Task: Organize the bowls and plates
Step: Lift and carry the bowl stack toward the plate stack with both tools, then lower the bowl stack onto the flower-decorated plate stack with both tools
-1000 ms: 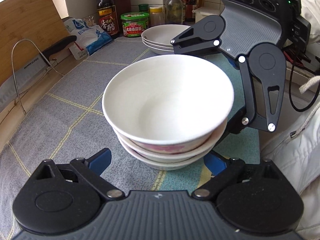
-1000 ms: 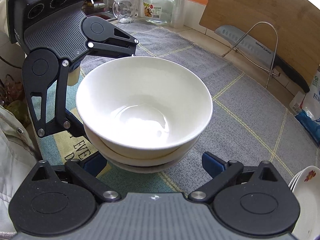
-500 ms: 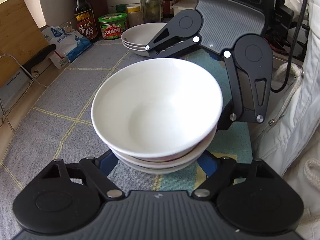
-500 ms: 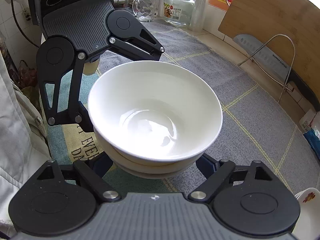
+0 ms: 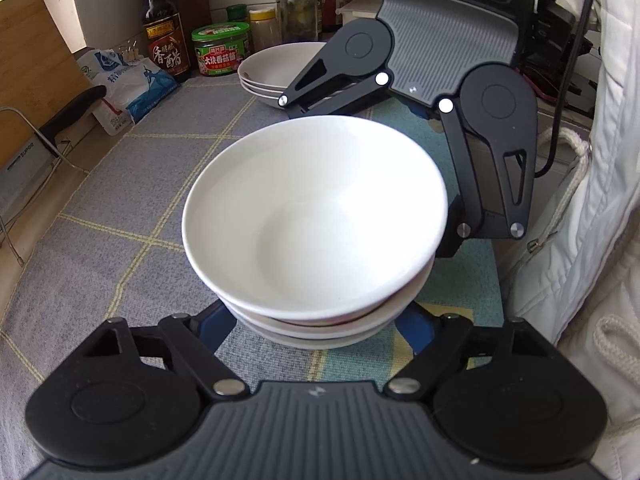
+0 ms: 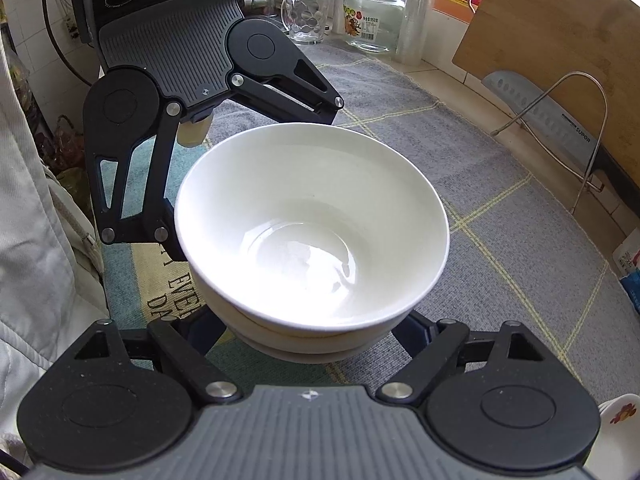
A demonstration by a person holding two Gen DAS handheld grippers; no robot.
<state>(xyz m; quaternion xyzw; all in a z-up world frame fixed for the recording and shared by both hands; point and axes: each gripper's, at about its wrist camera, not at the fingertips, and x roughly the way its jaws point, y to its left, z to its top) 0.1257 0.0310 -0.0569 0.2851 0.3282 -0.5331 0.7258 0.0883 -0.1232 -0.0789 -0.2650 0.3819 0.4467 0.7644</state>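
A stack of three white bowls [image 5: 316, 220] fills the middle of both views; it also shows in the right wrist view [image 6: 312, 236]. My left gripper [image 5: 316, 326] has its blue fingers [image 5: 218, 326] spread wide under opposite sides of the stack. My right gripper [image 6: 308, 334] does the same from the opposite side, its fingers mostly hidden beneath the bowls. Both grippers cradle the stack from below, slightly above the grey mat [image 5: 132, 184]. A stack of white plates [image 5: 272, 70] sits further back in the left wrist view.
Sauce bottles and jars [image 5: 220, 54] stand along the back. A blue-white bag [image 5: 128, 80], a cleaver [image 6: 540, 116] on a wire stand and a wooden board [image 6: 560, 28] line the wall. A glass mug [image 6: 306, 16] and jar [image 6: 372, 16] stand behind. A flowered plate edge [image 6: 616, 420] shows at bottom right.
Both grippers have slid further in under the bowl stack, and the stack appears raised and carried a little toward the plates.
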